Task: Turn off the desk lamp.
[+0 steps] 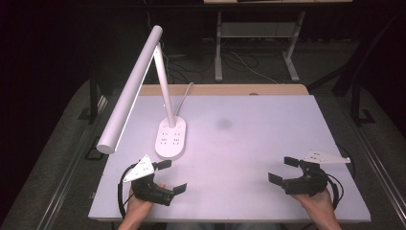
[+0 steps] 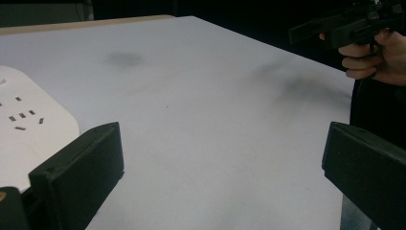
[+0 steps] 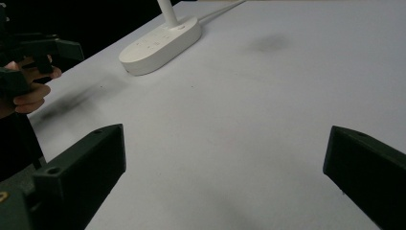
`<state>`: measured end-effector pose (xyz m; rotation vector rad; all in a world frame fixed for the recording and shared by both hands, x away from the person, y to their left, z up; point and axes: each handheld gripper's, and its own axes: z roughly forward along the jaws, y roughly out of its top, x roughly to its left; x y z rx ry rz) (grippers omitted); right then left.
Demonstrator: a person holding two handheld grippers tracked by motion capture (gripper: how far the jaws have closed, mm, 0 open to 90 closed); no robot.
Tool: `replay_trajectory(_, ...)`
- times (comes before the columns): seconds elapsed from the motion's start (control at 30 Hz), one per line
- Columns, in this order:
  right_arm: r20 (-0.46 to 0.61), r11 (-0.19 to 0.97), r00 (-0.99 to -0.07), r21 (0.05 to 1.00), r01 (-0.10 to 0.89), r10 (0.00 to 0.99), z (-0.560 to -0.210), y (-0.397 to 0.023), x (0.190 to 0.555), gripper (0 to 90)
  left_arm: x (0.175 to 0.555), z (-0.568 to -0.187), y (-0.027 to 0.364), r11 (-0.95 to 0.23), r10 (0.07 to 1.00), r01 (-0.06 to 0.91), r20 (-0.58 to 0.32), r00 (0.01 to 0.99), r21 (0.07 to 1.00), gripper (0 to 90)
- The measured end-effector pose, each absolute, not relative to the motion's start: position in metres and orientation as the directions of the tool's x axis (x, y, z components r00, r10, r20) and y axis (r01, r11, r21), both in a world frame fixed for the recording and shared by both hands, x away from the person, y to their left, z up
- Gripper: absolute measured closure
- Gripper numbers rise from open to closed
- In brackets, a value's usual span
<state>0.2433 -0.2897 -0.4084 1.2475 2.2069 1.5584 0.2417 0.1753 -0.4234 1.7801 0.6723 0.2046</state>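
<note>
A white desk lamp [image 1: 165,86] stands on the left half of the white table [image 1: 249,139]; its oval base [image 1: 171,139] carries sockets and buttons, and its long bar head [image 1: 130,91] slants out over the table's left edge. My left gripper [image 1: 171,176] is open near the front left corner, just in front of the base. The base's rim [image 2: 28,129] lies beside the left jaw in the left gripper view. My right gripper [image 1: 283,169] is open near the front right, with nothing between its jaws. The lamp base [image 3: 160,45] lies far ahead in the right gripper view.
The lamp's white cable [image 1: 184,96] runs from the base to the table's back edge. A faint dark smudge [image 1: 223,123] marks the tabletop near the middle. Behind the table stand a metal desk frame [image 1: 258,43] and loose cables on the floor.
</note>
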Motion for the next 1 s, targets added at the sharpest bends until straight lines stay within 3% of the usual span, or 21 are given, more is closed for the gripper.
replay_trajectory(1.0,0.303,0.196,-0.645,0.788,0.583,0.702,-0.4095,-0.2902,0.2435,0.8,0.2437,-0.4225,0.1773,-0.173,0.533,0.331,-0.195,0.823,0.927,0.0)
